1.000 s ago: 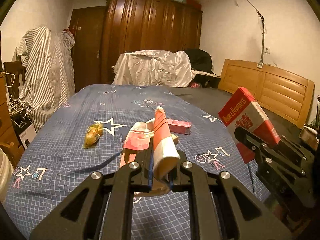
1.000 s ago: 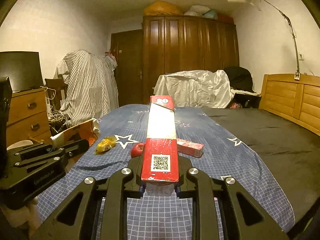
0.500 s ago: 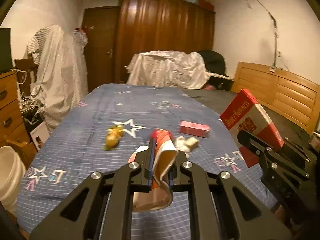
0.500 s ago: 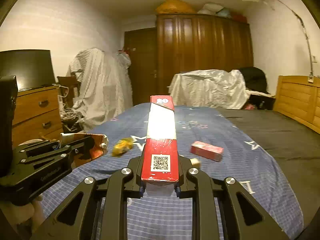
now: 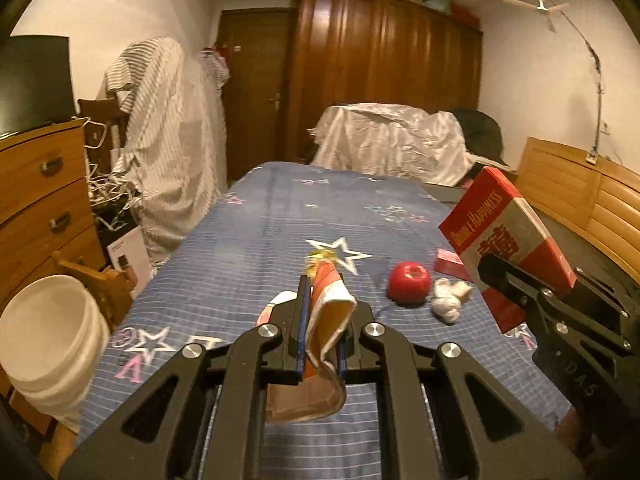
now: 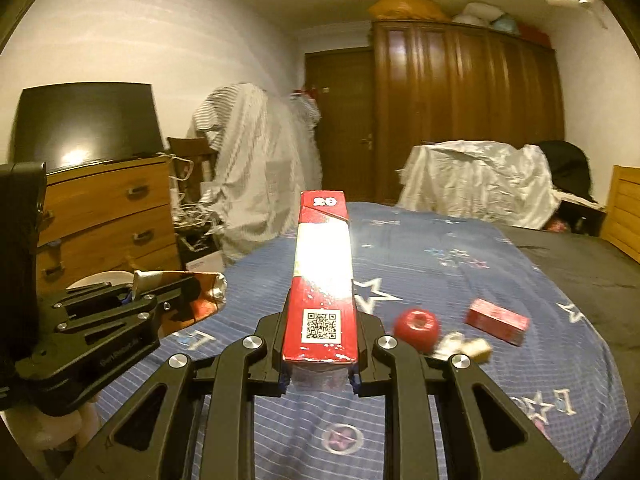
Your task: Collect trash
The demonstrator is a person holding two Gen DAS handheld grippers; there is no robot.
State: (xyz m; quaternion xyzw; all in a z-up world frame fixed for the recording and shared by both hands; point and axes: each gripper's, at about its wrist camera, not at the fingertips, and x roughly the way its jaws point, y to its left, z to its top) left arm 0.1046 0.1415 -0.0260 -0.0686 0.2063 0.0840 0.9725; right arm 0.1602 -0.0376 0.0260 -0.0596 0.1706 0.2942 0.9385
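My left gripper (image 5: 320,344) is shut on a crumpled red-and-white foil wrapper (image 5: 326,324), held above the blue star-print bed cover (image 5: 248,248). My right gripper (image 6: 320,364) is shut on a long red-and-white carton (image 6: 324,276), also seen in the left wrist view (image 5: 508,240). On the cover lie a red round piece (image 5: 409,282), a white crumpled wad (image 5: 448,300), a small red box (image 6: 496,320) and a yellow wrapper (image 5: 318,258), mostly hidden behind the held wrapper. A white bucket (image 5: 48,340) stands at the bed's left.
A wooden dresser (image 5: 44,200) with a dark screen (image 6: 84,124) stands left of the bed, with cables and a box beside it. Striped cloth hangs over a chair (image 5: 160,140). A wardrobe (image 5: 380,80) and a wooden headboard (image 5: 592,208) lie beyond.
Both grippers have pulled back and swung left with their loads. The dresser and white bucket have come into view. The red round piece now shows on the cover.
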